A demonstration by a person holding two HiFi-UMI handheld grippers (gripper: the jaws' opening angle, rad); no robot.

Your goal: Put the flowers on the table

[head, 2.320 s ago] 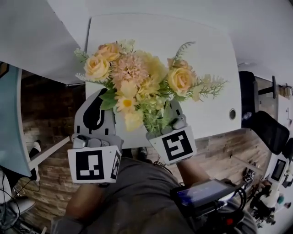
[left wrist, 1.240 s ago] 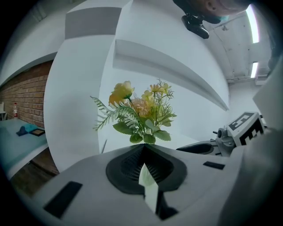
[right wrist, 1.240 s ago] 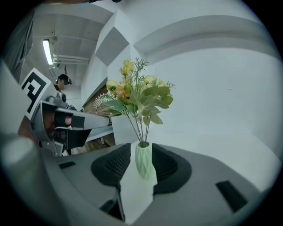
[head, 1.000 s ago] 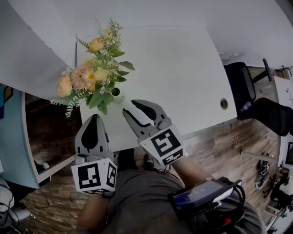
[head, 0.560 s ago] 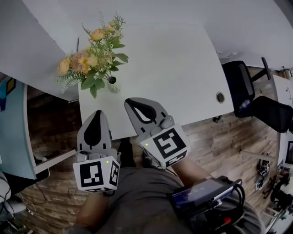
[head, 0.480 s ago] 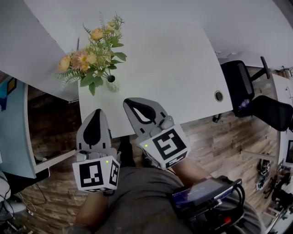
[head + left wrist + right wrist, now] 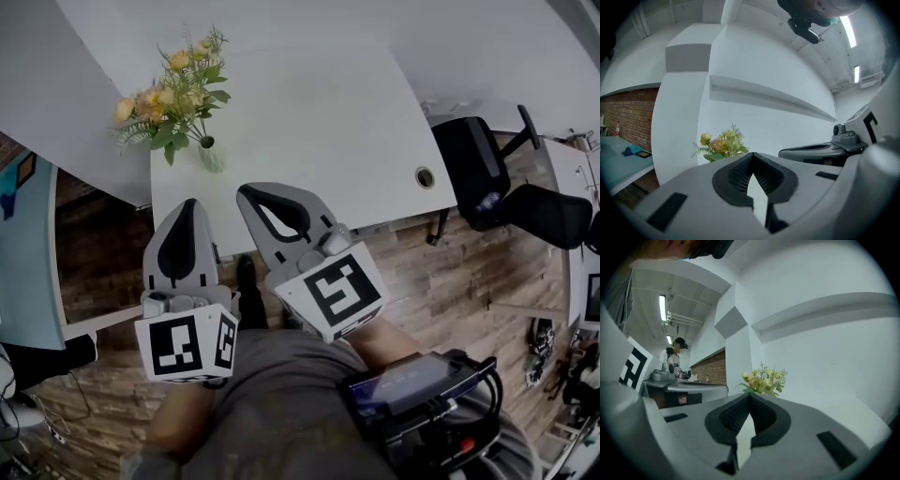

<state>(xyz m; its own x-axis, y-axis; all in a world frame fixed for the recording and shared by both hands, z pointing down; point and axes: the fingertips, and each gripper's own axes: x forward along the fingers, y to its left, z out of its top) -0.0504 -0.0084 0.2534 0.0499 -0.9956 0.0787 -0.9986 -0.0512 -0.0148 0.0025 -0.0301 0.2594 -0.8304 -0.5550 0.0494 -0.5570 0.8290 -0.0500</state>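
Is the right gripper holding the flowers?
No, the right gripper is shut and empty, while the flowers stand apart on the table.

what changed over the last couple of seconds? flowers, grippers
The flowers in their vase went from the right gripper's hold to standing on the table, near its left edge. That gripper let go, drew back and shut empty. The left gripper also drew back; it stayed shut.
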